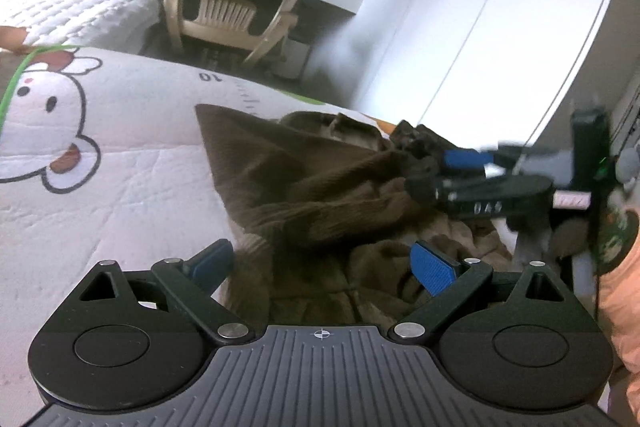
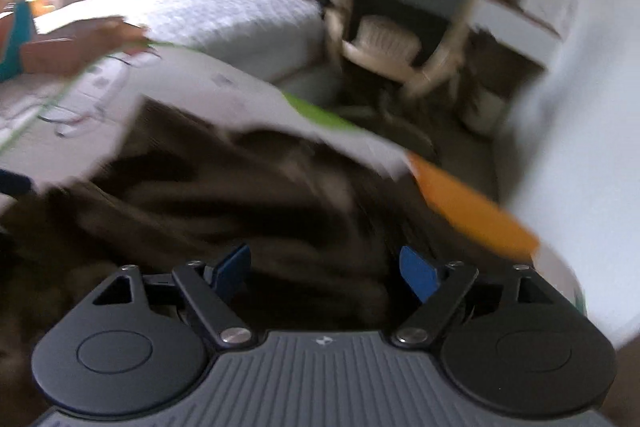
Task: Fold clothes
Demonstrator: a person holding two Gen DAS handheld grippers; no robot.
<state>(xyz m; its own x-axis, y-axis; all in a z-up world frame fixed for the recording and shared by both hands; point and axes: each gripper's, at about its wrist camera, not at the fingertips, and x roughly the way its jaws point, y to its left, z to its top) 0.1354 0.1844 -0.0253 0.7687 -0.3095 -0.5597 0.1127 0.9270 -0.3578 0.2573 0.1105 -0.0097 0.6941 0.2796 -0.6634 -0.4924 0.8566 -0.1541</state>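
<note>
Right now your left gripper [image 1: 324,267] hangs spread, ungrasping, over the brown garment [image 1: 304,187]; your right gripper [image 2: 326,273] is likewise released above it.

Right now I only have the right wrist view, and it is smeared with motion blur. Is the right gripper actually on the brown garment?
Observer: The left wrist view shows the right gripper side-on, its tips at a raised fold of the brown garment.
Operator: Closed on it?
Observer: Too blurred there to be sure; your own view shows its jaws apart.
Operator: And the left gripper?
Observer: The left gripper is open above the garment, holding nothing.
</note>
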